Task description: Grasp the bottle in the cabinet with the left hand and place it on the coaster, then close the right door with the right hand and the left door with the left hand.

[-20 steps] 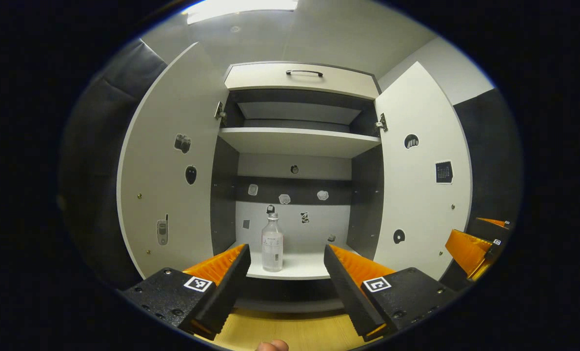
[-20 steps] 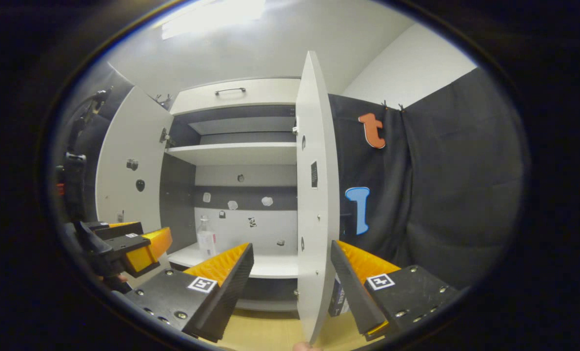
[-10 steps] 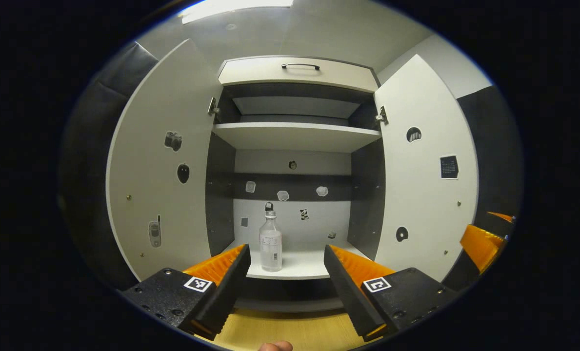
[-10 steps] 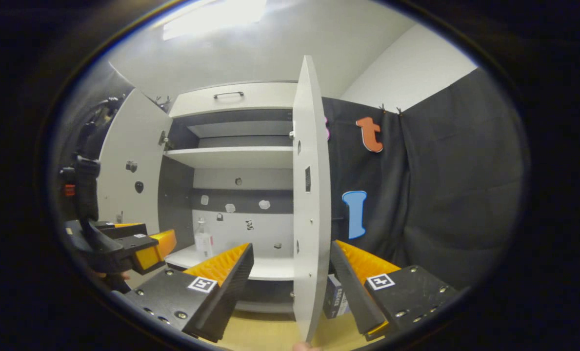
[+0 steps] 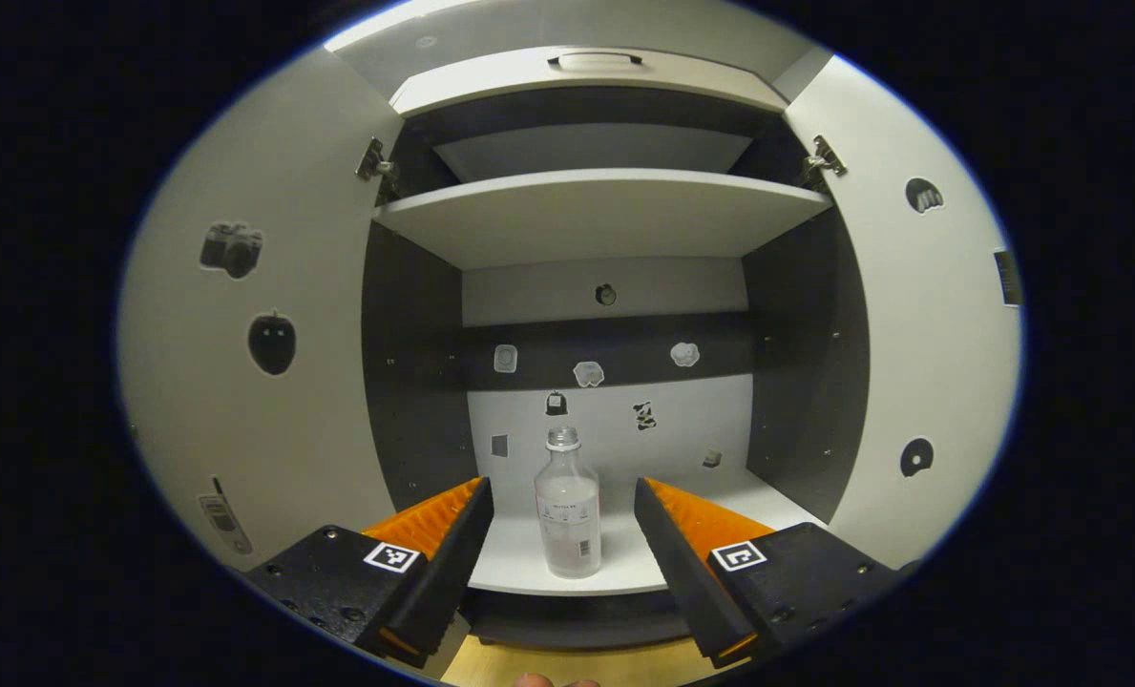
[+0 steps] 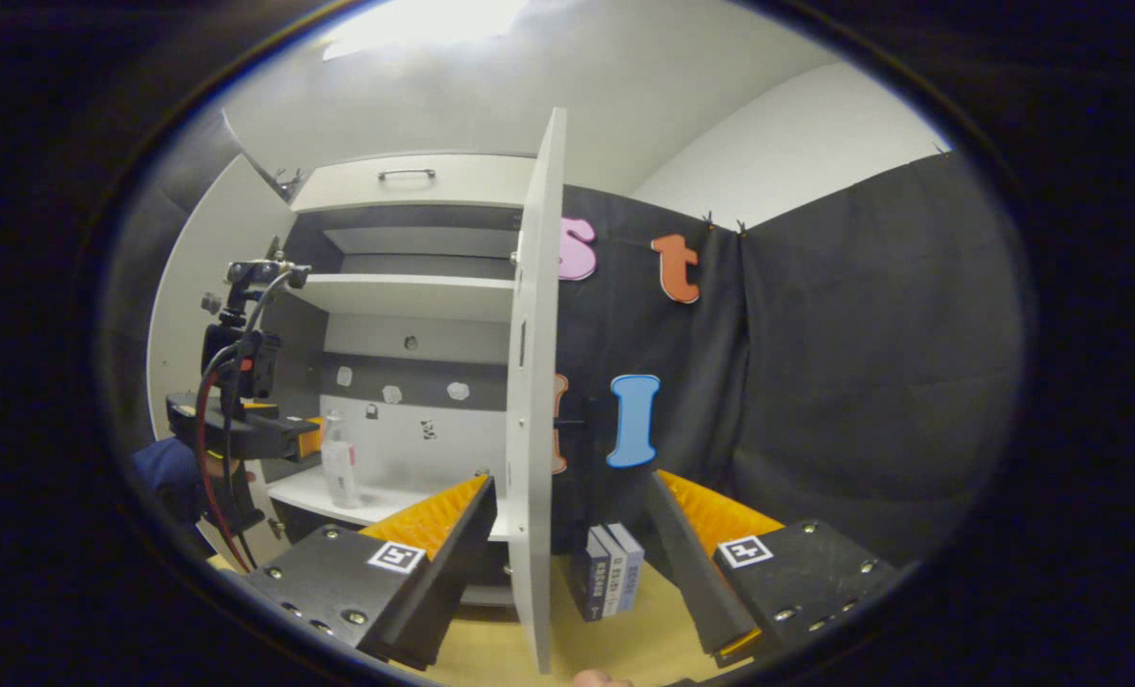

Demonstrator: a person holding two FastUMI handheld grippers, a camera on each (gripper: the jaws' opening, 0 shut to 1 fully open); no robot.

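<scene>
A clear bottle (image 5: pixel 567 510) with no cap stands upright near the front edge of the cabinet's lower shelf (image 5: pixel 519 563). My left gripper (image 5: pixel 562 491) is open just in front of that shelf, and the bottle appears between its fingers but a little beyond the tips. Both cabinet doors are swung open: the left door (image 5: pixel 242 363) and the right door (image 5: pixel 930 363). In the right gripper view the right door (image 6: pixel 529 410) is edge-on, in line with the gap of my open right gripper (image 6: pixel 572 491). That view also has the bottle (image 6: pixel 340 463) and the left gripper (image 6: pixel 242 429) close beside it.
An upper shelf (image 5: pixel 596 210) and a top drawer with a handle (image 5: pixel 591 62) sit above the bottle. Small boxes (image 6: pixel 607 572) stand on the wooden table (image 6: pixel 481 658) behind the right door. A sleeve (image 6: pixel 161 477) shows behind the left gripper.
My left gripper has moved forward to the cabinet, so the bottle is nearer and centred between its fingers. The right gripper has shifted right, and the door edge now sits further left in its view.
</scene>
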